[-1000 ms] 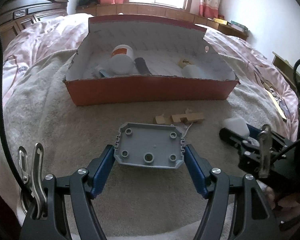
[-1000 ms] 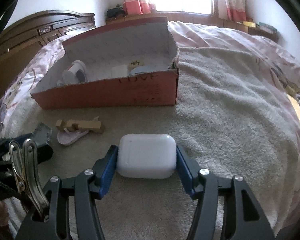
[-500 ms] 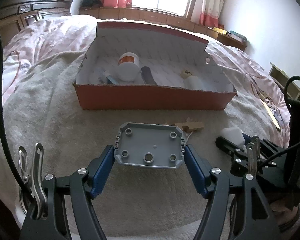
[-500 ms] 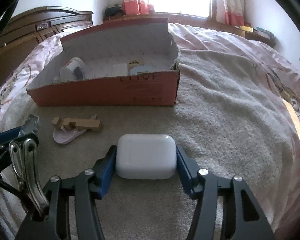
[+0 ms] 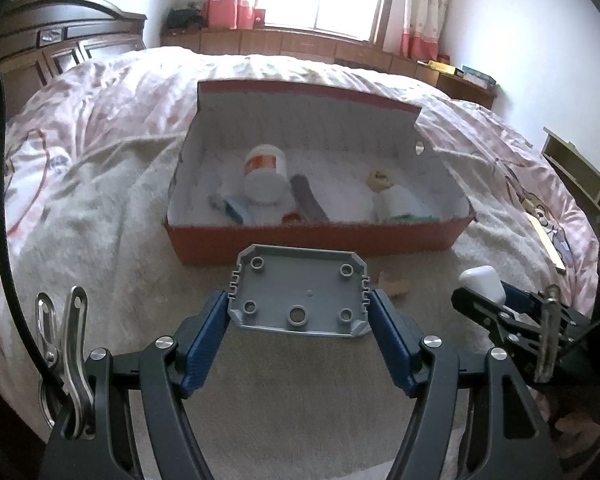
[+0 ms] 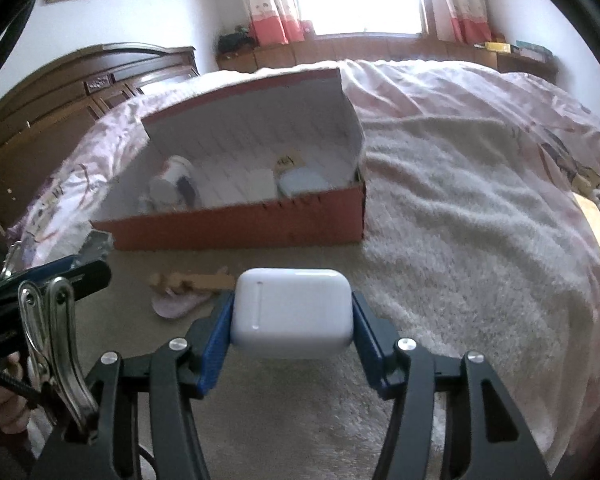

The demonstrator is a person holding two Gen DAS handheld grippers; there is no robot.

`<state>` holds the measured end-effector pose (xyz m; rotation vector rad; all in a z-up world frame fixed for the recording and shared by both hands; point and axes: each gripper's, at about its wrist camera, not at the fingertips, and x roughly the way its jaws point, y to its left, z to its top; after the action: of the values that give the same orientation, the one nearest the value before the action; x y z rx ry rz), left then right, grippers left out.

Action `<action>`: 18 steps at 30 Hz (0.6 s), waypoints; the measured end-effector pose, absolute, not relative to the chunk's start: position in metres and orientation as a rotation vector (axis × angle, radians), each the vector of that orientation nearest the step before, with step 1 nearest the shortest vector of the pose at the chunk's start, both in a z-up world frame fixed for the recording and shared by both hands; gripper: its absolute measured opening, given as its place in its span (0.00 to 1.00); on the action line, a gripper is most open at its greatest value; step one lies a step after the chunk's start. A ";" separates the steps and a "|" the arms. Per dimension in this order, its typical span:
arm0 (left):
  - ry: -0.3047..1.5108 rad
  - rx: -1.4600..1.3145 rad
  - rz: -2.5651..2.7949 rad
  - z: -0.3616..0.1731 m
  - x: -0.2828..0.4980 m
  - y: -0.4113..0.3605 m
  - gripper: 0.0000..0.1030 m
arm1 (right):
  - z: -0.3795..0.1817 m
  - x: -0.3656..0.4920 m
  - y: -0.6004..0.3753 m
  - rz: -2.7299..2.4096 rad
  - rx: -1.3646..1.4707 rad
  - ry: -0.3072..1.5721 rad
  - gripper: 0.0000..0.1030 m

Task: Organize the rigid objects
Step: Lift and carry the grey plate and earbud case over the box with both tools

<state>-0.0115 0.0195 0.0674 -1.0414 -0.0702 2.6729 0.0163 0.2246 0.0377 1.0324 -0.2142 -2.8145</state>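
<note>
on red box (image 6: 236, 226) front, dark lettering blurred, unreadable, white case (image 6: 292, 312) unmarked

- The grey plate (image 5: 300, 296), held between the near blue pads, looks like moulded plastic, matt, with round bosses.
- The white case (image 6: 292, 312) is smooth, glossy plastic.
- The finger pads (image 5: 204, 340) are blue and finely ribbed; the gripper arms behind them are matt black, with bright metal screw heads.
- The spring clip (image 5: 64, 360) at near left is shiny metal.
- The red box (image 5: 316, 236) is cardboard, dull red outside, white paper inside.
- The blanket (image 6: 460, 220) is cream, fuzzy cloth.
- The wooden blocks (image 6: 200, 280) are plain and pale.
- The headboard (image 6: 80, 92) is dark polished wood.
</note>
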 end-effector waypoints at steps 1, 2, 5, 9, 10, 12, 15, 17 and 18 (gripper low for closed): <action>-0.061 -1.030 2.675 0.071 -0.013 0.020 0.69 | 0.041 0.017 0.224 -2.810 1.019 -0.220 0.58; -0.052 -1.021 2.677 0.073 -0.014 0.021 0.69 | 0.045 0.016 0.224 -2.807 1.006 -0.224 0.58; -0.043 -1.008 2.675 0.080 -0.020 0.024 0.69 | 0.054 0.015 0.221 -2.803 0.971 -0.216 0.58; -0.046 -1.006 2.672 0.086 -0.031 0.027 0.69 | 0.064 0.008 0.219 -2.796 0.939 -0.211 0.58; -0.042 -1.005 2.675 0.088 -0.033 0.028 0.69 | 0.065 0.006 0.218 -2.794 0.935 -0.213 0.58; -0.035 -0.999 2.678 0.090 -0.037 0.029 0.69 | 0.069 0.000 0.217 -2.789 0.924 -0.213 0.58; -0.028 -0.997 2.679 0.093 -0.046 0.032 0.69 | 0.074 -0.007 0.215 -2.785 0.911 -0.209 0.58; -0.025 -0.994 2.682 0.094 -0.052 0.033 0.69 | 0.075 -0.011 0.214 -2.782 0.905 -0.209 0.58; -0.024 -0.992 2.684 0.095 -0.055 0.034 0.69 | 0.075 -0.014 0.214 -2.782 0.904 -0.207 0.58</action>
<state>-0.0547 0.0341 0.0951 -0.9917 -0.0236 2.6843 -0.0138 0.2136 0.0753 0.9043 -0.2071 -2.7815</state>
